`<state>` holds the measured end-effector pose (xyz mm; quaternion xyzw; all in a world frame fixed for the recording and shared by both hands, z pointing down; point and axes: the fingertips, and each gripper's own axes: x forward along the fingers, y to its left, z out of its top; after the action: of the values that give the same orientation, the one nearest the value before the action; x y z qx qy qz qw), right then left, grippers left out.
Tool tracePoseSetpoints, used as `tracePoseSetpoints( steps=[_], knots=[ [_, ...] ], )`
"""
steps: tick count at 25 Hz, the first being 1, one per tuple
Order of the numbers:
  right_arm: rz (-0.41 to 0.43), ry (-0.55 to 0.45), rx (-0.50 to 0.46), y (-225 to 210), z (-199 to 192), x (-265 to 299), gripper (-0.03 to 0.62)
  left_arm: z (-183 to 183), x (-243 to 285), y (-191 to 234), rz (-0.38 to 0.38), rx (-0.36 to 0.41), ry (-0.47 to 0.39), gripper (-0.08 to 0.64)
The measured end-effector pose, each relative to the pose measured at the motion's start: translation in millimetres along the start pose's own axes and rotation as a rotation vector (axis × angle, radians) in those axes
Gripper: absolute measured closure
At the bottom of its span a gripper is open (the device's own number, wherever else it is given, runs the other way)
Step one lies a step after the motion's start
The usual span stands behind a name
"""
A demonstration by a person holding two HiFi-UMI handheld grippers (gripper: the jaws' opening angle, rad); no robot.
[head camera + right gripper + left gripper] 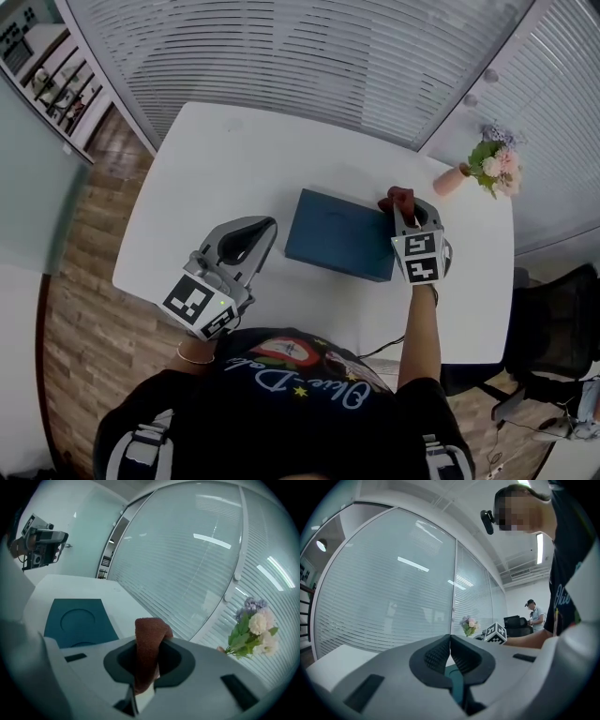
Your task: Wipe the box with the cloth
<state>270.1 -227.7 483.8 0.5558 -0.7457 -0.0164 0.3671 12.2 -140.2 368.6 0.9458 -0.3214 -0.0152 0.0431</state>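
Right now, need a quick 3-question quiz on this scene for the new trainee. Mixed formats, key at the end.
1. True or false: the left gripper is shut on the cloth.
2. Which gripper is at the right end of the box? A) the left gripper B) the right gripper
3. Fill in: the flowers stand at the table's far ____ corner.
Key: 1 false, its jaws are together and empty; the right gripper holds the cloth. 2 B. 3 right.
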Motion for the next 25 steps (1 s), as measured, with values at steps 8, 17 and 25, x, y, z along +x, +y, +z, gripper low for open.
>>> tracePoseSetpoints(
  steps=[8,17,25],
  knots=[
    [0.021,-0.21,0.004,15.5,68.9,-24.4,0.549,-0.6,-5.4,-3.1,0.009,-0.004,-0.006,0.555],
    [0.252,-0.441,-0.031,112.7,166.4,-25.6,0.549,2.3,-27.9,-1.8,0.052,-0.004,-0.016,0.555],
    [0.369,-0.339,-0.048,171.0,154.6,-3.3,0.549,7.1,-43.0,23.5,0.06,-0.027,0.003,0.555]
  ],
)
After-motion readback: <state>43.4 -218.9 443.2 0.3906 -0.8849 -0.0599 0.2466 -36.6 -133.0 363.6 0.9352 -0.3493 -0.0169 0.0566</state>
